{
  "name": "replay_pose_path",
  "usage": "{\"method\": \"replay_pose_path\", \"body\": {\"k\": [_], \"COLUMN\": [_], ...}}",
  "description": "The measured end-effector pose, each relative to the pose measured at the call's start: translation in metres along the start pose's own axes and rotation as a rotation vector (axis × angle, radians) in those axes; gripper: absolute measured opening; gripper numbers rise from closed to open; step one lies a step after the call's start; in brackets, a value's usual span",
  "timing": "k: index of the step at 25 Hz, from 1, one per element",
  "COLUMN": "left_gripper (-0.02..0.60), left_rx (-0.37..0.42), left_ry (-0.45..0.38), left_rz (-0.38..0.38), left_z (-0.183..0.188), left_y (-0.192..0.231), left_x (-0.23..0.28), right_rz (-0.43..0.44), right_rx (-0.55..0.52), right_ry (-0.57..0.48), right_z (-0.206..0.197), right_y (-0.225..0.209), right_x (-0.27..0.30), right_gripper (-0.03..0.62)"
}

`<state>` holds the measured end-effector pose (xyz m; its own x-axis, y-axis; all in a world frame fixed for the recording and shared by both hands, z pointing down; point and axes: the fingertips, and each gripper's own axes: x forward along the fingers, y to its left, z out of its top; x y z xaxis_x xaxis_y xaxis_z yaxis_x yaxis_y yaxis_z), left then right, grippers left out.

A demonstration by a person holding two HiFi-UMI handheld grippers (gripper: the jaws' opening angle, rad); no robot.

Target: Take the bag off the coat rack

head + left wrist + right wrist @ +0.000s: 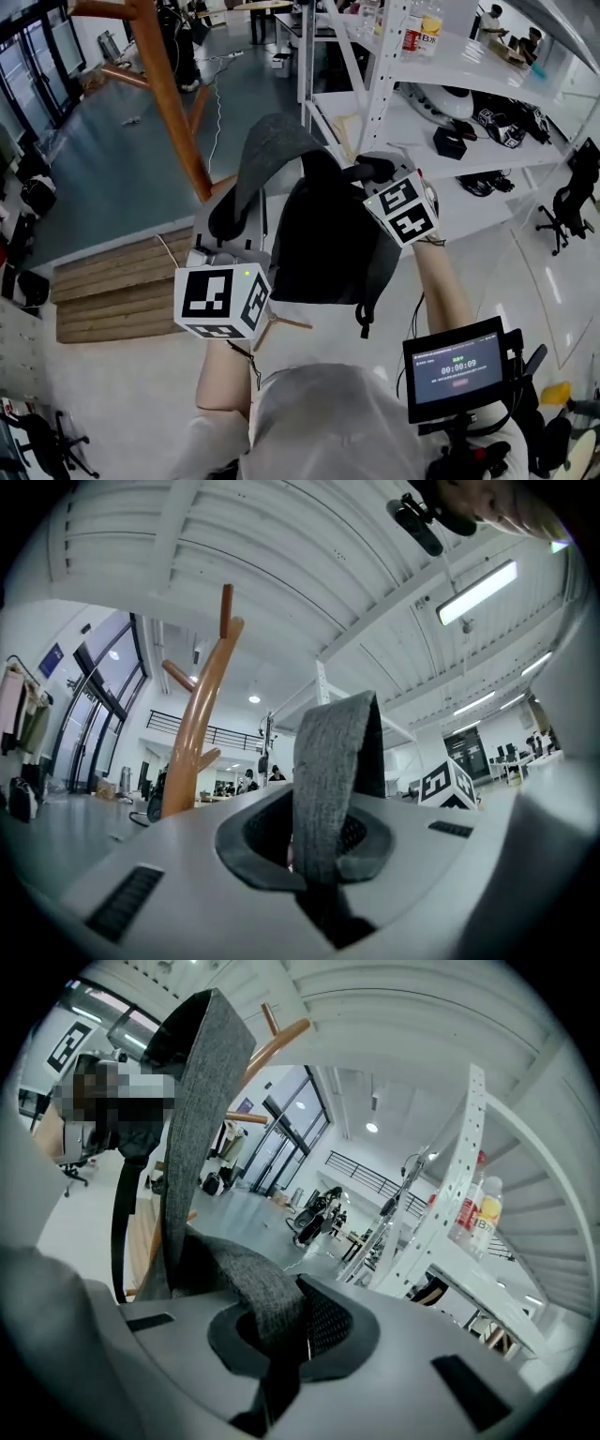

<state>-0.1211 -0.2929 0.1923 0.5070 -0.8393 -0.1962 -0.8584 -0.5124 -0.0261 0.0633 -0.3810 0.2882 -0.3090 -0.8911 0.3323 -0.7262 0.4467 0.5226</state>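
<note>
Weight of the bag [323,234] hangs at centre frame, its long axis running down from the jaws. The left gripper [319,878] is clenched on one grey shoulder strap [330,771], and the right gripper [278,1340] is clenched on the second strap [202,1110]. The coat rack [167,94] stands toward the upper left, nearer the left gripper, and the bag looks free of it.

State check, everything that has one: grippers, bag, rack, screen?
left gripper: shut on strap.
right gripper: shut on strap.
bag: hanging from both grippers, clear of the rack.
coat rack: upright, visible pegs bare.
screen: lit.
</note>
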Motion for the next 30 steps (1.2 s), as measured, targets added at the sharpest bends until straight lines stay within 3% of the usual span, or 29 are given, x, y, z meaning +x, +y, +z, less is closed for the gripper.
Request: {"method": "replay_pose_path", "body": {"k": [12,19,30], "left_gripper": [0.034,0.034,0.034], "left_rx": [-0.009,-0.036,-0.084], "left_ry": [-0.077,-0.057,0.020], "left_rz": [-0.190,-0.337,-0.589], "left_z": [0.033,0.024,-0.016], "left_y": [-0.071,-0.126,-0.226], "left_x": [0.024,0.050,0.066], "right_rz": [-0.224,-0.355,-0.543], "right_rx": [0.046,0.119,0.220], "right_ry": [0.019,0.093,0.265], "right_z": [-0.018,-0.069,-0.161], "right_y": [-0.077,-0.110,-0.114], "right_x": [-0.100,-0.157,-0.259], "right_gripper": [0.011,0.011,0.011]}}
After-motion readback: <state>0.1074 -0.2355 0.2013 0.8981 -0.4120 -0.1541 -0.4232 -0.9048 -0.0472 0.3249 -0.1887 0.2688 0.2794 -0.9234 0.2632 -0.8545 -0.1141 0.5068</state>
